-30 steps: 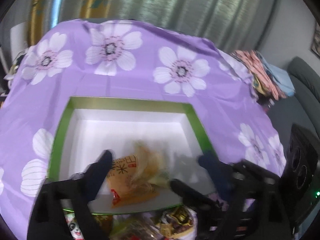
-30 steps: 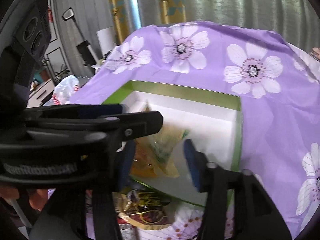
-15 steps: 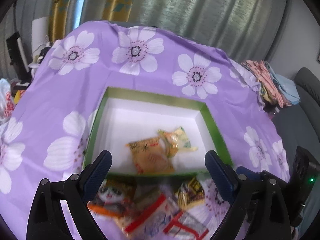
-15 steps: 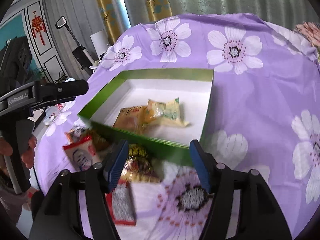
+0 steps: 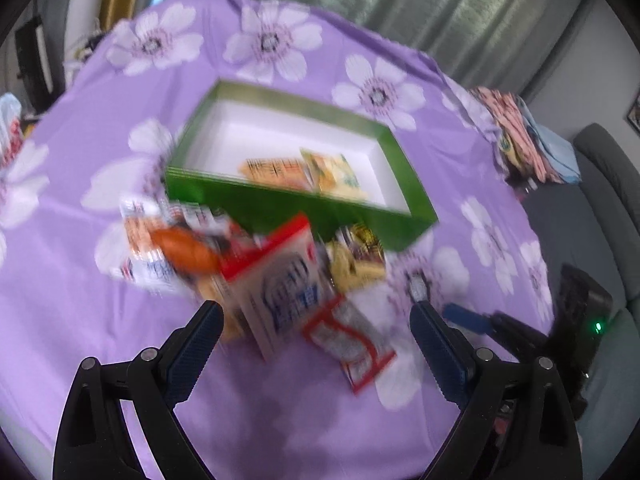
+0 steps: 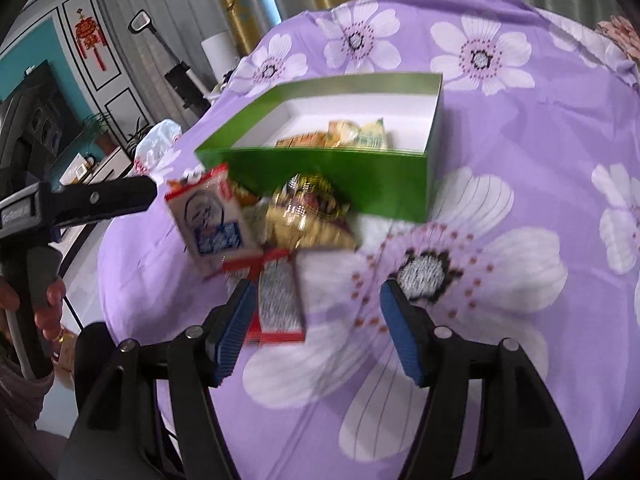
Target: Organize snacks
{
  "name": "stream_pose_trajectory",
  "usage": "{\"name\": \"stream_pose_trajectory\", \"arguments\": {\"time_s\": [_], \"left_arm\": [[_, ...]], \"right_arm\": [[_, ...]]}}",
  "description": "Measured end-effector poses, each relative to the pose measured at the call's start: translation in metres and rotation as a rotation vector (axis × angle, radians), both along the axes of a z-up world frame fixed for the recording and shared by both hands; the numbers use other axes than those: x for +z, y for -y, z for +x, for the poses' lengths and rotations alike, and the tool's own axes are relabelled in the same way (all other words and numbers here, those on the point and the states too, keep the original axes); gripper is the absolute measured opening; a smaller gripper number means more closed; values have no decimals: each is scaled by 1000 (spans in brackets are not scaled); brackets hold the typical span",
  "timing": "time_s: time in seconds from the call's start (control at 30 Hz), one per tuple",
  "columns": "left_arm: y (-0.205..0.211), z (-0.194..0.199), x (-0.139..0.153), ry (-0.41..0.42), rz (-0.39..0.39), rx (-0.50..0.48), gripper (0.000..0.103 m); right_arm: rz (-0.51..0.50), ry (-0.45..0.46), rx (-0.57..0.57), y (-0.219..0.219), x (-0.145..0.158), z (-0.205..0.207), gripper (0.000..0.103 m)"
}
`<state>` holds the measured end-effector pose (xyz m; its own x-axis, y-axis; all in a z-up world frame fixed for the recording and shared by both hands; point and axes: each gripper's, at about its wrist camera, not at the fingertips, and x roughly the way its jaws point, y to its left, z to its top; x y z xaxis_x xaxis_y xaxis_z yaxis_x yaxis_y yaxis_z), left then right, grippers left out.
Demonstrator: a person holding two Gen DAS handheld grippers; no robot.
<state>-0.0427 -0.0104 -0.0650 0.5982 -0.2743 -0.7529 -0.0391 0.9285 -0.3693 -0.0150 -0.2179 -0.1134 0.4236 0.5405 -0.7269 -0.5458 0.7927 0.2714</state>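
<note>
Nearest me, the left tool (image 5: 312, 322) and the right tool (image 6: 314, 300) both hang agape and empty over the loose snack packets (image 5: 280, 288) heaped on the table (image 5: 60, 320), likely choosing. Beyond, touching the heap, the green box (image 5: 288, 204) already holds two packets (image 5: 304, 172), so sorting looks barely begun.

A loose heap of crinkly foil and paper snack packets (image 5: 280, 276) is crowding the near wall of the open green cardboard box (image 5: 304, 208), blocking a low approach there. Purple flowered cloth on the table (image 6: 500, 280) is lying bare right of the heap. The box's white far half is standing unoccupied.
</note>
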Motion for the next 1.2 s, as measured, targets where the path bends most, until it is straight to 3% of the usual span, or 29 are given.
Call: {"name": "stream_pose_trajectory", "arguments": {"time_s": [0.4,0.9,1.03,1.17,1.2], "left_arm": [[22,-12,-35,-103,-116,-59,94],[38,8,-54,-135,-166,-90,94],[39,14,-59,-151,-173,-90,79],[38,16,-61,-152,-177,-90,73],[37,16,-62,-152,-178,-87,66]], "right_arm": [[-12,-40,77,-17,-21,-17,64],[7,-52,131,-31,-32,-5,65],[15,-54,146,-37,-34,0,66],[21,-54,164,-45,-36,0,66],[18,-52,167,-46,-36,0,66]]}}
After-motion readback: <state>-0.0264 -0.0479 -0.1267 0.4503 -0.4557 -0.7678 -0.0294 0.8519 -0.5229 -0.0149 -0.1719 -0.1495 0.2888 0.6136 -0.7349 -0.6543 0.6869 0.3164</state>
